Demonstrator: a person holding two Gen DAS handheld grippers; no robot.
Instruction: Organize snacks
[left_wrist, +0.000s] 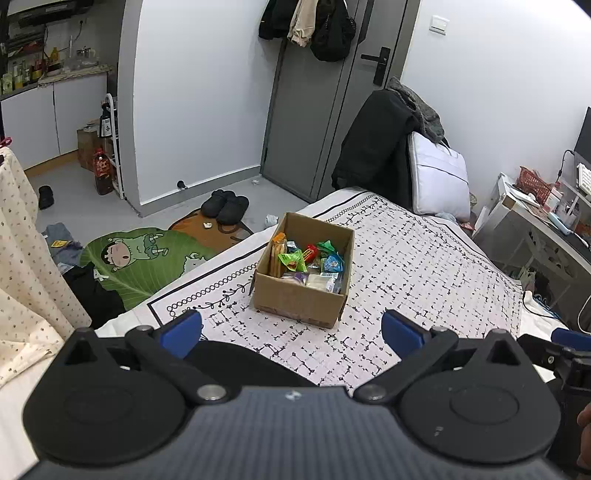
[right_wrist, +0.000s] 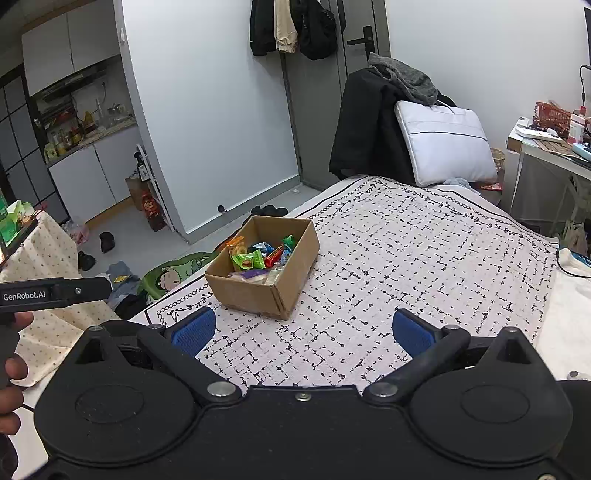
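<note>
An open cardboard box (left_wrist: 295, 299) stands on the patterned bed cover, also in the right wrist view (right_wrist: 255, 295). It holds several wrapped snacks (left_wrist: 306, 262), green, red, blue, orange and clear, seen too in the right wrist view (right_wrist: 258, 260). My left gripper (left_wrist: 291, 332) is open and empty, just in front of the box. My right gripper (right_wrist: 303, 330) is open and empty, in front of the box and a little to its right. Part of the left gripper's body (right_wrist: 55, 290) shows at the left of the right wrist view.
The bed cover (left_wrist: 424, 280) spreads right of the box. A white pillow (left_wrist: 439, 177) and a chair with dark clothes (left_wrist: 373, 147) stand behind. A cluttered desk (left_wrist: 539, 218) is at right. Shoes (left_wrist: 225, 206) and a green mat (left_wrist: 140, 258) lie on the floor.
</note>
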